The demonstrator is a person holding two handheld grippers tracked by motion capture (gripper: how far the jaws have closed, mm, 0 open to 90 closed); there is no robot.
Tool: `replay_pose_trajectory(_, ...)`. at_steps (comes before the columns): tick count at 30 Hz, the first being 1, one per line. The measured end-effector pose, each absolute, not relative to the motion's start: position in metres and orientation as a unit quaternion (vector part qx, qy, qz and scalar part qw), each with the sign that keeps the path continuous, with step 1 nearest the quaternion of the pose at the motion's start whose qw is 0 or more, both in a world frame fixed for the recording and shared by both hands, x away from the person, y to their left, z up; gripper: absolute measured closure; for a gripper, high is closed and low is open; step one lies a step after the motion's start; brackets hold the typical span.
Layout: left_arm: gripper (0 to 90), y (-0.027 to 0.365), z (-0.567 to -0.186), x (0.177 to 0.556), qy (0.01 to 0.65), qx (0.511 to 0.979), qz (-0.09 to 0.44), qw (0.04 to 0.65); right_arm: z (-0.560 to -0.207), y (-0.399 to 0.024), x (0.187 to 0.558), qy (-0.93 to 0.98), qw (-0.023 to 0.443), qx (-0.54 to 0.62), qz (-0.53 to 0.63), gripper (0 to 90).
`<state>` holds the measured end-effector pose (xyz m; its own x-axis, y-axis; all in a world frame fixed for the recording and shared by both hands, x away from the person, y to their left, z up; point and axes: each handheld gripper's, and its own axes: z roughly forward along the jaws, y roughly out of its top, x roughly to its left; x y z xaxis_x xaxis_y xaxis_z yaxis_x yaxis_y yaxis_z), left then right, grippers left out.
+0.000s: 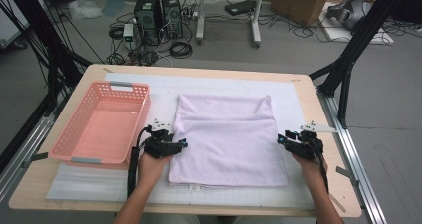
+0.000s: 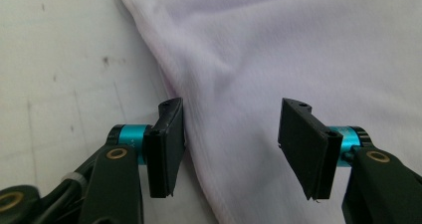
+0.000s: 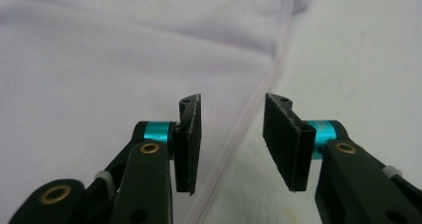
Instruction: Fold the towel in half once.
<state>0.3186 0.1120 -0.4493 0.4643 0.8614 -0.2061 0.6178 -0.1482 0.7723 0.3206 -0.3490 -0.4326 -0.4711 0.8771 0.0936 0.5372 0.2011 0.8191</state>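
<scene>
Folded lilac towel (image 1: 230, 140) lay mid-surface (image 1: 318, 109), left gripper (image 1: 180, 145) at its 9 o'clock edge and right gripper (image 1: 281, 139) at 3 o'clock, both spread, nothing pinched; pink basket (image 1: 102, 124) stood at 9 o'clock, unobstructed.

The high view sits above the person's edge of the table (image 1: 318, 109), facing forward and down, far enough back to take in the whole top and the floor beyond. At its centre lies the towel (image 1: 229, 139). The left gripper view rides low and very close, looking along its own jaws at the towel's (image 2: 298, 50) left edge, mat to one side. The right gripper view does the same from the opposite side, right on top of the towel's (image 3: 99, 59) right hem. All three views share that towel; the high one shows both edges at once.
</scene>
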Motion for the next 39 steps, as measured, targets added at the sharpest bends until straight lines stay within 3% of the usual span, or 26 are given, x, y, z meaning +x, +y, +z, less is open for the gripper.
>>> replay_pose_trajectory(15,43.7,0.128,-0.451,0.257,0.478,0.746,0.095,0.454,-0.439,-0.352,0.241,0.781,0.146,0.455,0.403,57.5)
replay_pose_trajectory(20,45.1,0.131,-0.453,0.242,0.466,0.75,0.09,0.46,-0.444,-0.351,0.23,0.8,0.143,0.449,0.372,64.6)
replay_pose_trajectory(21,49.9,0.13,-0.455,0.235,0.458,0.753,0.098,0.462,-0.445,-0.351,0.228,0.799,0.142,0.452,0.372,78.0)
replay_pose_trajectory(22,55.4,0.129,-0.456,0.233,0.453,0.756,0.109,0.46,-0.444,-0.351,0.228,0.8,0.133,0.45,0.374,82.1)
replay_pose_trajectory(24,77.1,0.128,-0.456,0.23,0.442,0.766,0.111,0.453,-0.444,-0.349,0.227,0.799,0.133,0.453,0.372,84.7)
replay_pose_trajectory(25,83.5,0.128,-0.456,0.228,0.444,0.765,0.11,0.453,-0.444,-0.35,0.227,0.797,0.132,0.456,0.374,85.2)
replay_pose_trajectory(39,83.2,0.133,-0.452,0.188,0.432,0.774,0.089,0.454,-0.44,-0.364,0.185,0.794,0.099,0.47,0.372,85.9)
